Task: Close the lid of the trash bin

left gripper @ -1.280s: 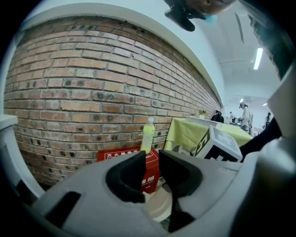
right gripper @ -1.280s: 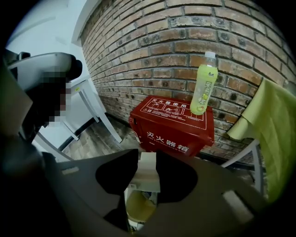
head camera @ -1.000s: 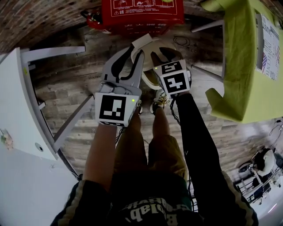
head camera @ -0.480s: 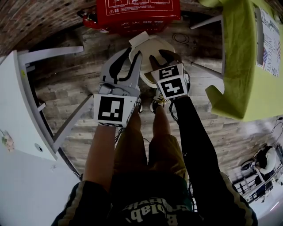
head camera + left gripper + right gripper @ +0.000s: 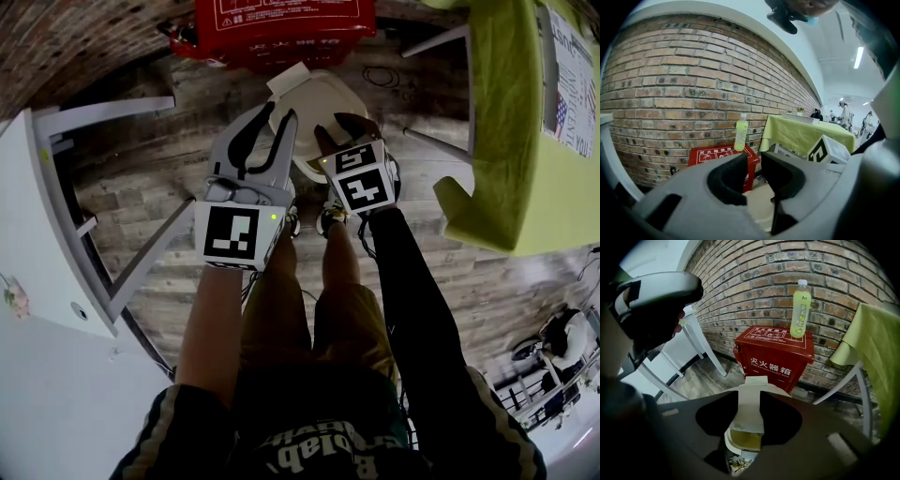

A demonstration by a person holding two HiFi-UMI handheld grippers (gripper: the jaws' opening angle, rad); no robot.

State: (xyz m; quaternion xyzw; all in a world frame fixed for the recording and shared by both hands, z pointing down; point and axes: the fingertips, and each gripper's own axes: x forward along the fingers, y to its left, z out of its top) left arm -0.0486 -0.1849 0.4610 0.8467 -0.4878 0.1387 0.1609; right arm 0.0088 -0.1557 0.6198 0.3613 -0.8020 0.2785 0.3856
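1. The cream trash bin stands on the wood floor, just in front of the red fire-extinguisher box by the brick wall.
2. Its lid is tilted up, and trash shows under its front edge.
3. The right gripper points steeply down over the lid. Its jaws are spread and have just been opening, with the lid showing in the gap.
4. The left gripper hangs beside the bin, its jaws parted by a narrow gap and empty.
5. A green bottle stands on the red box.

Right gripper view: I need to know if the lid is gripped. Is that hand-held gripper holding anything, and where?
Nothing: the right hand-held gripper has just been opening; its jaws stand apart above the trash bin lid, pads off it.
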